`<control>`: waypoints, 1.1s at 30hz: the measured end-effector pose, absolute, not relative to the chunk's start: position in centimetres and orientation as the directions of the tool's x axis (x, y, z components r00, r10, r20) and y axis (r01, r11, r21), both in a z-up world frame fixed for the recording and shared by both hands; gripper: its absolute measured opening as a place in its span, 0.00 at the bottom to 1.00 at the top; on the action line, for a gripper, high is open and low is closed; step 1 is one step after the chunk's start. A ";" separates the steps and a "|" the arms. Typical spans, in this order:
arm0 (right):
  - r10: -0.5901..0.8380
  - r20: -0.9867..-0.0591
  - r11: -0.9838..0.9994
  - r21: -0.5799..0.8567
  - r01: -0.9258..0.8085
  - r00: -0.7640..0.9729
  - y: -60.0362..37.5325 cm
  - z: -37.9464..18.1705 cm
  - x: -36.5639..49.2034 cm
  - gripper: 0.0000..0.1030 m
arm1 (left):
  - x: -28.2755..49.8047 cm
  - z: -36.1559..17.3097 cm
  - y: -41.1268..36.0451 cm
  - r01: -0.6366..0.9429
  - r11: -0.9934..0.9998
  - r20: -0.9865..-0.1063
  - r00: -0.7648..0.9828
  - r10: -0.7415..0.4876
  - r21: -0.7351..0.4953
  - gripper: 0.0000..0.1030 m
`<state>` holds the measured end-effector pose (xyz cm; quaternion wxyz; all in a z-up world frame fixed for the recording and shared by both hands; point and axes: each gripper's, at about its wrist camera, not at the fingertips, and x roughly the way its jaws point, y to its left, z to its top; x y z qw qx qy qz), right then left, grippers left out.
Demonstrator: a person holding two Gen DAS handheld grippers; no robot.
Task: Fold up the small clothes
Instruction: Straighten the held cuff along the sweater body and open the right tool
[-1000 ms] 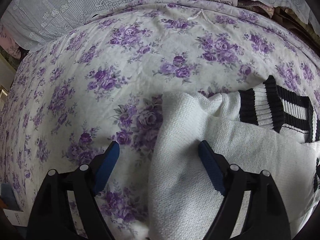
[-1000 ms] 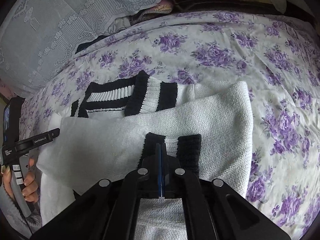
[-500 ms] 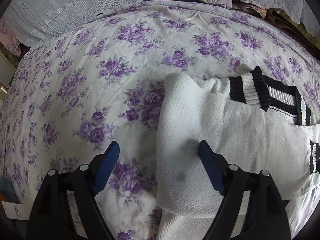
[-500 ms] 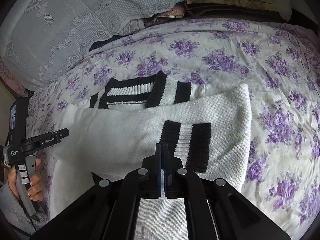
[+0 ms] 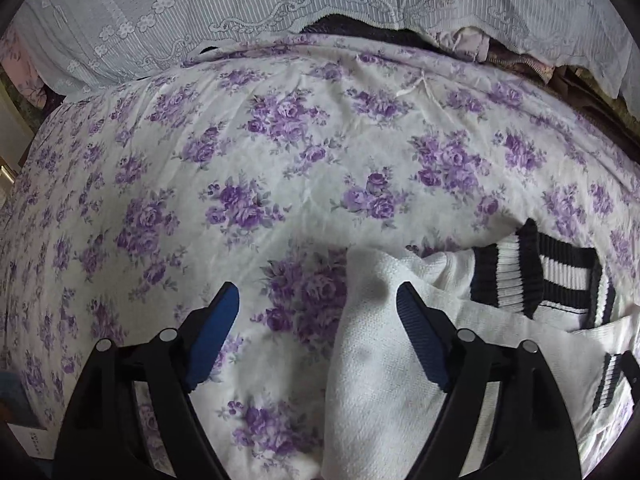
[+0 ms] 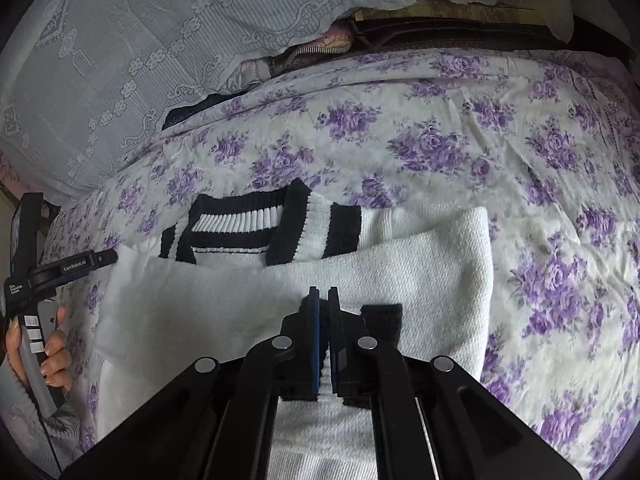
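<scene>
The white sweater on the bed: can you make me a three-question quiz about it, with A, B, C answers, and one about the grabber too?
1. Where does the sweater lie?
A. In a basket
B. On the bedspread with purple flowers
C. On a wooden floor

2. What colour are the stripes on its ribbed cuffs?
A. Black
B. Red
C. Green

3. How is the left gripper?
A. Shut tight on a sock
B. Holding a hanger
C. Wide open, pinching nothing

Answers:
1 B, the white knit is spread flat over the flowery cover.
2 A, dark black bands run across the white ribbing.
3 C, its two blue pads stand far apart above the sweater's edge, gripping no cloth.
</scene>
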<state>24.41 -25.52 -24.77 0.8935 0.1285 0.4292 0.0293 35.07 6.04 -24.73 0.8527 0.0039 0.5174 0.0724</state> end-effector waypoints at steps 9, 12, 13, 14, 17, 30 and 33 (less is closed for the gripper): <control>0.192 -0.789 0.946 0.307 0.104 0.583 -26.9 -26.7 25.0 0.06 | 34.5 -26.8 7.1 -0.157 0.985 -0.903 0.409 0.132 0.073 0.80; 0.177 -0.760 0.956 0.283 0.074 0.625 -26.5 -24.7 23.2 0.08 | 32.1 -24.4 7.4 -0.140 0.988 -0.880 0.459 0.120 0.062 0.77; 0.175 -0.755 0.958 0.278 0.067 0.632 -26.3 -24.2 22.5 0.09 | 31.1 -24.2 7.5 -0.130 0.991 -0.880 0.465 0.098 0.042 0.77; 0.177 -0.756 0.957 0.281 0.068 0.631 -26.2 -24.2 21.8 0.13 | 30.3 -24.3 7.5 -0.120 0.992 -0.885 0.459 0.082 0.030 0.77; 0.169 -0.793 0.962 0.262 0.077 0.585 -25.6 -25.9 20.6 0.26 | 28.6 -26.6 7.4 -0.102 0.991 -0.909 0.401 0.117 0.082 0.80; 0.141 -0.759 0.971 0.232 0.061 0.636 -25.7 -21.6 16.1 0.27 | 23.3 -22.4 7.3 -0.079 0.997 -0.899 0.434 0.054 0.022 0.81; 0.157 -0.742 0.967 0.250 0.051 0.651 -25.8 -20.5 13.8 0.27 | 20.2 -21.4 6.7 -0.057 0.998 -0.896 0.443 0.042 0.018 0.81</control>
